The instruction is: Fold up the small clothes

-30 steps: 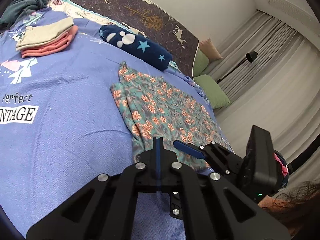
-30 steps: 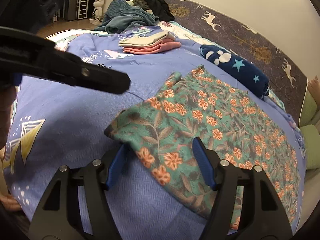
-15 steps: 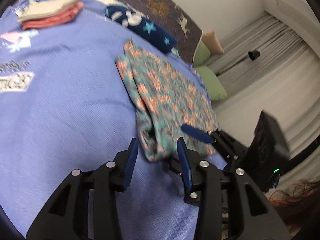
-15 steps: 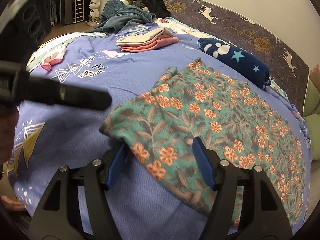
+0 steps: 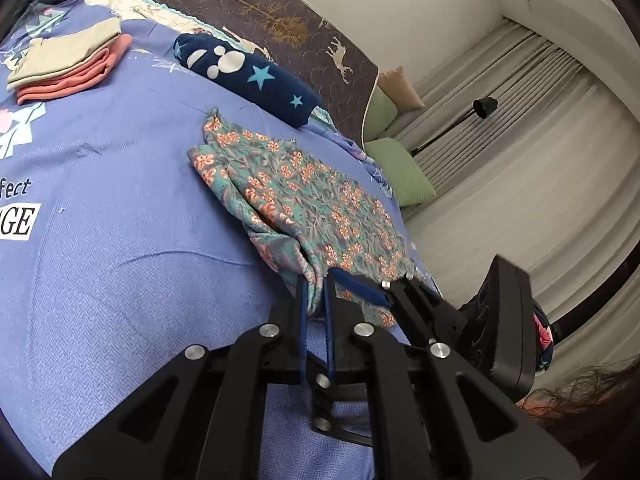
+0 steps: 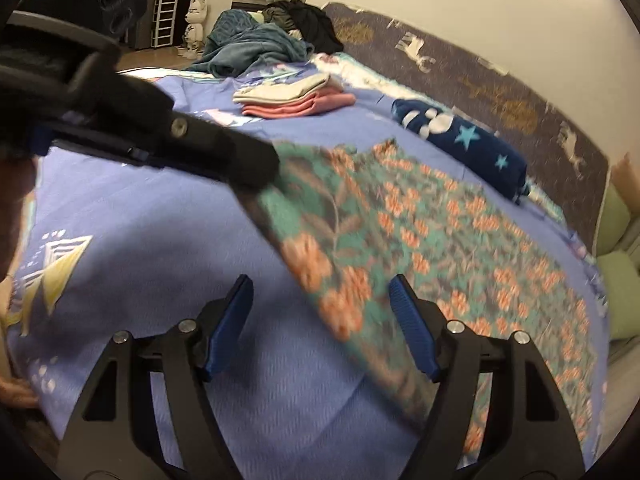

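Observation:
A teal garment with orange flowers [image 5: 304,196] lies spread on the blue bedsheet [image 5: 120,260]. My left gripper [image 5: 315,296] is shut on its near corner, with cloth bunched between the blue pads. In the right wrist view the left gripper's black frame [image 6: 192,140] reaches in from the left to that corner. My right gripper [image 6: 320,284] hovers over the garment's [image 6: 440,232] near edge. Its jaws are opening, the cloth edge lies between them and the pads do not press on it. One of the right gripper's blue fingers [image 5: 360,286] shows just right of the left gripper.
A folded beige and pink stack [image 5: 68,60] and a navy star-print roll [image 5: 248,76] lie farther back on the bed. A teal blanket heap [image 6: 252,48] sits at the far end. Green cushions [image 5: 400,172] and curtains are on the right. A person's hair [image 5: 580,400] is at the lower right.
My left gripper opened, moved forward over the garment's near corner and closed on it. The right gripper's jaws widened a little, and the corner has shifted away from between them toward the left gripper.

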